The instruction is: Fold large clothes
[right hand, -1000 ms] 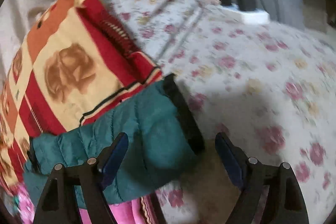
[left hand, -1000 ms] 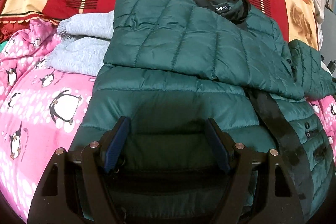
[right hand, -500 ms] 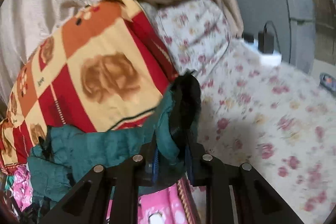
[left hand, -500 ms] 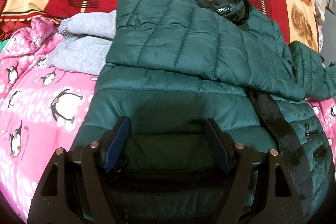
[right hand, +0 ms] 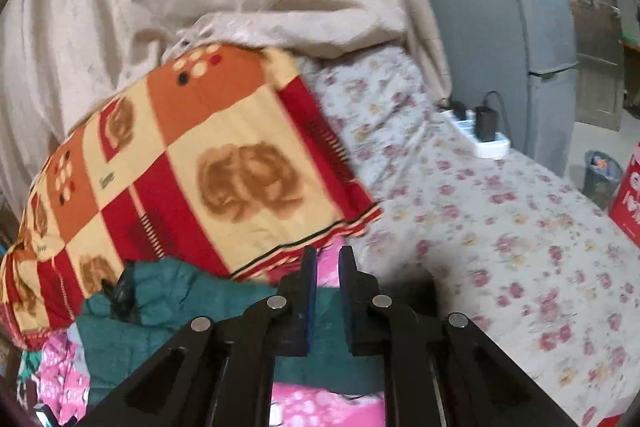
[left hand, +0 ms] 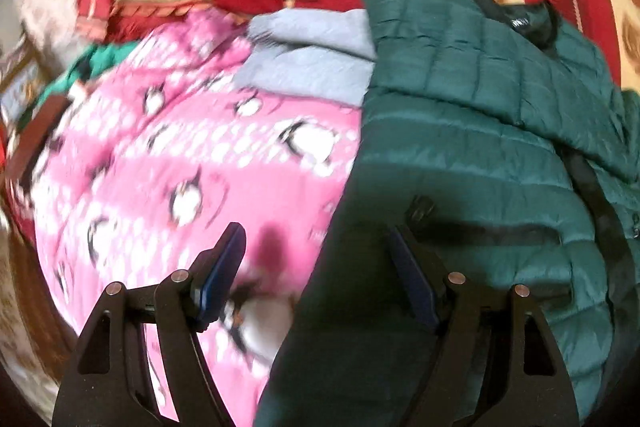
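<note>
On the bed, my left tongs point(left hand: 316, 263) hang released, their 2 blue pads wide apart, over the near left edge of the green quilted jacket point(left hand: 492, 131). The left pad sits above the pink penguin blanket point(left hand: 180, 163), the right pad above the jacket's hem, and neither pad touches cloth that I can make out. The jacket lies spread on that blanket, collar away from me, with 1 panel already folded across its chest. A grey garment point(left hand: 316, 59) is partly tucked under the jacket's far left shoulder.

In the right wrist view, my right tongs point(right hand: 327, 269) are nearly clenched, with a thin gap between the pads. Green fabric point(right hand: 168, 291) lies below and behind them, but I cannot tell whether any of it is pinched.

Risks, as I judge them: the shell looks slippery and puffy, so a shallow bite at the hem could slide off mid-fold. Closing the left tongs here could catch the pink blanket along with the jacket. Dragging the jacket might pull the grey garment with it. The left view is blurred, so my aim is uncertain.

Containers: a small bin point(right hand: 602, 175) stands on the floor beyond the bed; its contents are too small to name.
</note>
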Motion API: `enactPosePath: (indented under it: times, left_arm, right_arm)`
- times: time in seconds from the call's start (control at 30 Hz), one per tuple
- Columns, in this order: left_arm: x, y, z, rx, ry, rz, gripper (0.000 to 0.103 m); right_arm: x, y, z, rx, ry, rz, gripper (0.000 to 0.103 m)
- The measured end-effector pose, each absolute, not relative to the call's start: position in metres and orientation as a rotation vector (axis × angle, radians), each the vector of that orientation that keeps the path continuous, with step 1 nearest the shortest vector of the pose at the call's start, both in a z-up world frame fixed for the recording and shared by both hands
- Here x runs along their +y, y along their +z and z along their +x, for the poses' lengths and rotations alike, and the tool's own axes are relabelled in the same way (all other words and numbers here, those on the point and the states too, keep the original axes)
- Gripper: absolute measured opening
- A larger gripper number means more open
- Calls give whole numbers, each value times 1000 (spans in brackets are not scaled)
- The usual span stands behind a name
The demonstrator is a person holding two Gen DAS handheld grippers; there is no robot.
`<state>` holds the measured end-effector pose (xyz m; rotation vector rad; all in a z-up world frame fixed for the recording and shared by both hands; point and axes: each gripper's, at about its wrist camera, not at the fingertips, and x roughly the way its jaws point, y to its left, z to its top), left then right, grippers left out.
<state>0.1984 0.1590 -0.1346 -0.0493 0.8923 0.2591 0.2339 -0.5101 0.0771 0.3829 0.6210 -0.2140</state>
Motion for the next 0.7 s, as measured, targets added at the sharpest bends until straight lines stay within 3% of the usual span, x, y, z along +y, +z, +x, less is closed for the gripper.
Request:
enactPosePath:
  times: [0.07, 0.13, 0.2, 0.63, 0.7]
  left_arm:
    - [165, -130, 191, 862, 272, -76, 75]
    - [168, -128, 187, 833, 282, -86, 75]
    - [168, -129, 190, 839, 286, -85, 75]
    - [144, -126, 190, 820, 271, 21, 75]
    - [141, -124, 190, 812, 269, 41, 75]
  right_arm:
    - [-500, 65, 240, 681, -241, 370, 10]
    - [-501, 50, 235, 691, -262, 398, 20]
    - [-514, 28, 225, 704, -268, 472, 59]
    - [-597, -93, 149, 704, -220, 920, 61]
    - [-602, -104, 147, 681, -243, 962, 51]
